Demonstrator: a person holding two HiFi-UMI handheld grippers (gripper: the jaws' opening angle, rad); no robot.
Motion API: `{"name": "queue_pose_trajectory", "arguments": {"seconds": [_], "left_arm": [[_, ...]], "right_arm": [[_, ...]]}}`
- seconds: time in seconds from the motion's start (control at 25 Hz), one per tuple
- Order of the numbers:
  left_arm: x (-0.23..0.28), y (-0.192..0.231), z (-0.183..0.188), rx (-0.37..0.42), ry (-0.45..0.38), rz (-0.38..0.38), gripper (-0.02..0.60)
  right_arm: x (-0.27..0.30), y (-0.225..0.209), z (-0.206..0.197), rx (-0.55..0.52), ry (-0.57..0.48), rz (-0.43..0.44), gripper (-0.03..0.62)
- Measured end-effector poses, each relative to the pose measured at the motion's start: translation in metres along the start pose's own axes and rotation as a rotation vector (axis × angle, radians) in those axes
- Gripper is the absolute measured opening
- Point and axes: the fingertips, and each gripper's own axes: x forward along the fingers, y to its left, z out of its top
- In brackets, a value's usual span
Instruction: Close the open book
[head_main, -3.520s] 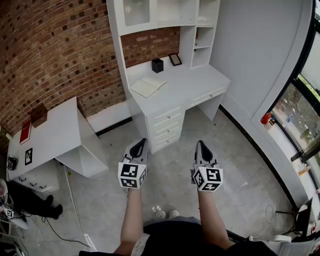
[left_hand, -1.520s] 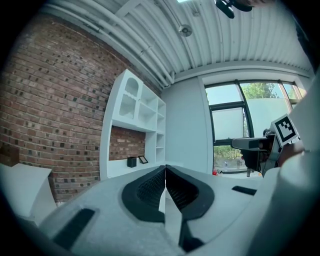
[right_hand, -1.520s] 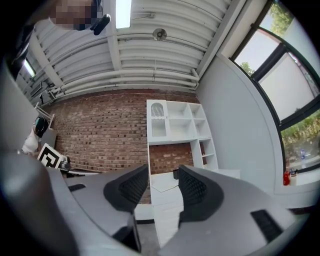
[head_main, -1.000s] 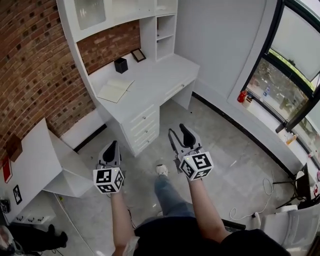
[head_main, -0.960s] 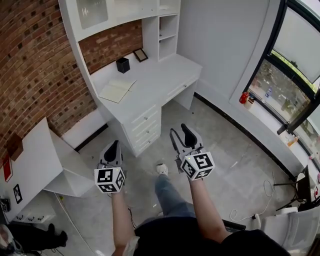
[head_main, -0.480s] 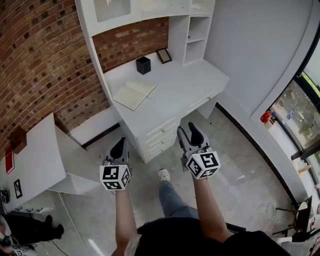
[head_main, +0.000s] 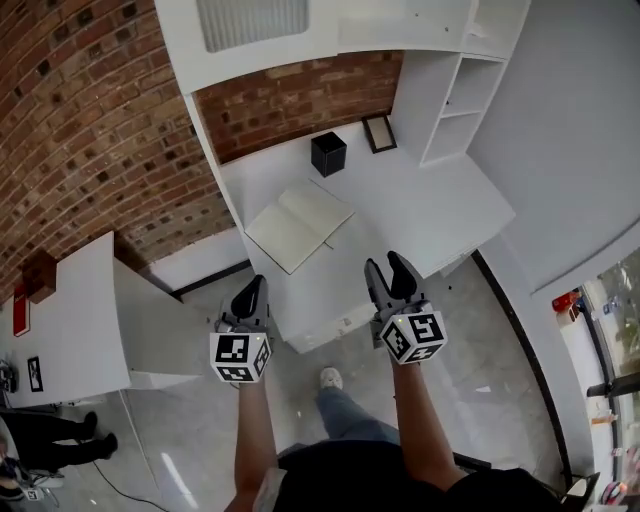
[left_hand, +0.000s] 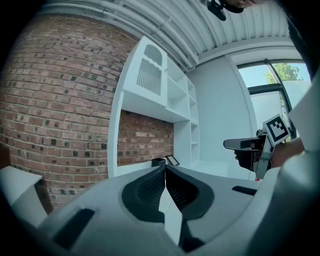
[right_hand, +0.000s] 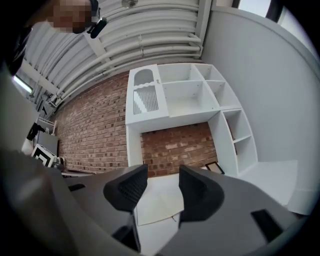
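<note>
You've stepped up to the white counter (head_main: 430, 205) — the open cream-paged book (head_main: 298, 228) now lies just beyond both claws. Your left claw (head_main: 252, 287) is clenched on nothing, your right claw (head_main: 390, 264) released — reach next.

Moved: I now stand at the surface (head_main: 420, 200); open book (head_main: 298, 226) just beyond my right hand-held gripper (head_main: 385, 262), its jaws since parted.

Cream book (head_main: 299, 227), white desk (head_main: 440, 215), black cube holder (head_main: 328, 154), red-brown brick wall (head_main: 90, 130).
</note>
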Motion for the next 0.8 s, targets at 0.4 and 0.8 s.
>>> {"name": "queue_pose_trajectory", "arguments": {"seconds": [0.4,0.8], "left_arm": [[0.062,0.049,0.002,-0.009,0.038,0.109,0.011],[0.074,0.077,-0.004,-0.038,0.058,0.127,0.011]], "right_arm": [[0.111,-0.032,-0.022,0.020,0.075,0.089,0.176],[0.141,-0.019,-0.050,0.010,0.157,0.116,0.176]]}}
